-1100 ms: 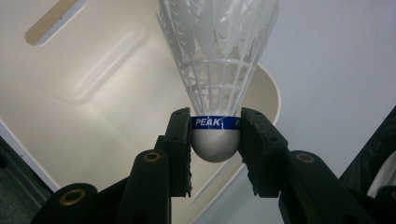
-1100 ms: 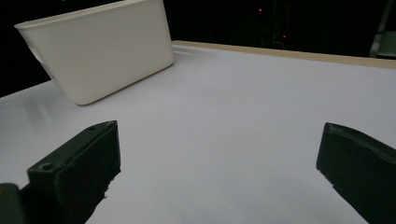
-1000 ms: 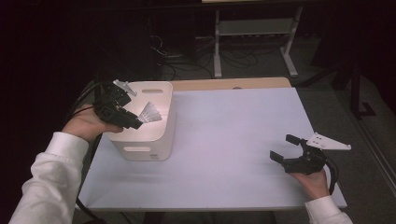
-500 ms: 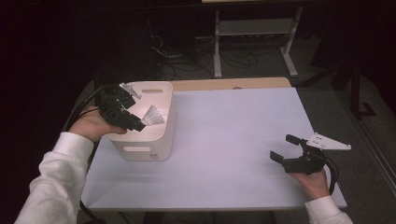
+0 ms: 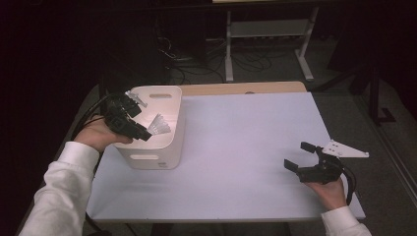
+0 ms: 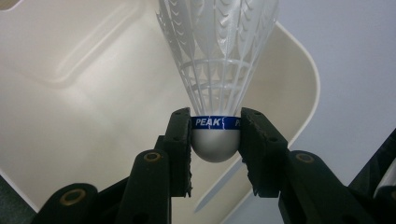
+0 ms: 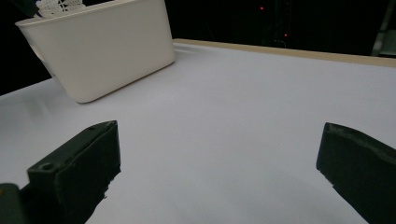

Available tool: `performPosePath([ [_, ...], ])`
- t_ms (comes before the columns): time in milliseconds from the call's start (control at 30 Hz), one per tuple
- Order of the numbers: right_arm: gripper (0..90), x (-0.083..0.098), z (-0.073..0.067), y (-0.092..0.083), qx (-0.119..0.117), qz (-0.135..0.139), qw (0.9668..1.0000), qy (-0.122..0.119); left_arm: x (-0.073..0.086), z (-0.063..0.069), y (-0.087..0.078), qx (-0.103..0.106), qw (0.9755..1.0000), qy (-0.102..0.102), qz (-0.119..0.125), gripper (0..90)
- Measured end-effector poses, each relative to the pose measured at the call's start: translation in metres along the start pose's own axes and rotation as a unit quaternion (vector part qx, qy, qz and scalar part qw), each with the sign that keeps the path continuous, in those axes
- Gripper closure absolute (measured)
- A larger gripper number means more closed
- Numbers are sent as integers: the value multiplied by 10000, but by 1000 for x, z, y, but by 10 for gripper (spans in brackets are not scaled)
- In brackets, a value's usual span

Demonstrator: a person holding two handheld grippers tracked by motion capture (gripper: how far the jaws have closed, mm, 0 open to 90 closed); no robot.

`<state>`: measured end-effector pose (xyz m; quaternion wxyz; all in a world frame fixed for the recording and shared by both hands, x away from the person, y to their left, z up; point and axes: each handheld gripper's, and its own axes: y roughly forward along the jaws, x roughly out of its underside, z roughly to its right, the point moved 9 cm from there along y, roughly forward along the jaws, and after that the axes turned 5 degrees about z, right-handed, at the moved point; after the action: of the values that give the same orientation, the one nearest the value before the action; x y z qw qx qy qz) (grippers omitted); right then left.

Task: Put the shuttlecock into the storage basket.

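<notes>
L gripper [image 6: 215,140] clamped shuttlecock [image 6: 217,70] cork, blue band read "PEAK" | over white bin [image 5: 164,147] | R gripper [image 5: 305,156] jaws wide, empty

sleeves: white | tools [image 5: 307,155]: black, brass screws | cables: black | plate: grey

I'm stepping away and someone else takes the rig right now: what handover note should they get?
Left claw: shut on the shuttlecock, gripping its rounded cork base, feathers pointing away; it is held over the open cream bin at the table's left.
Right claw: open, holding nothing, low over the white table at the near right.
Done: shuttlecock picked up and brought above the bin.
Left: probably release it into the bin; the bin's inside, as far as it shows, holds nothing else.
</notes>
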<state>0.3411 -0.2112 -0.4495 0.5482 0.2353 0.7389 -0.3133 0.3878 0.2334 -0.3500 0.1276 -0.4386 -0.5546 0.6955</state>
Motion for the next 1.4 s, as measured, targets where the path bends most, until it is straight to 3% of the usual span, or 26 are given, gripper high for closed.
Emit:
performPosePath([
  [967,0,2,0,1,0,-51,10000,-16,12,-3,29,242,9992,-207,-240,636],
  [1133,0,2,0,1,-16,-60,10000,-25,12,-2,31,298,9990,-248,-242,575],
  [1267,0,2,0,1,-18,-62,10000,-25,11,-3,29,177,9994,-237,-194,444],
  [1400,0,2,0,2,-23,-61,10000,-30,9,-2,23,195,9995,-236,-84,349],
])
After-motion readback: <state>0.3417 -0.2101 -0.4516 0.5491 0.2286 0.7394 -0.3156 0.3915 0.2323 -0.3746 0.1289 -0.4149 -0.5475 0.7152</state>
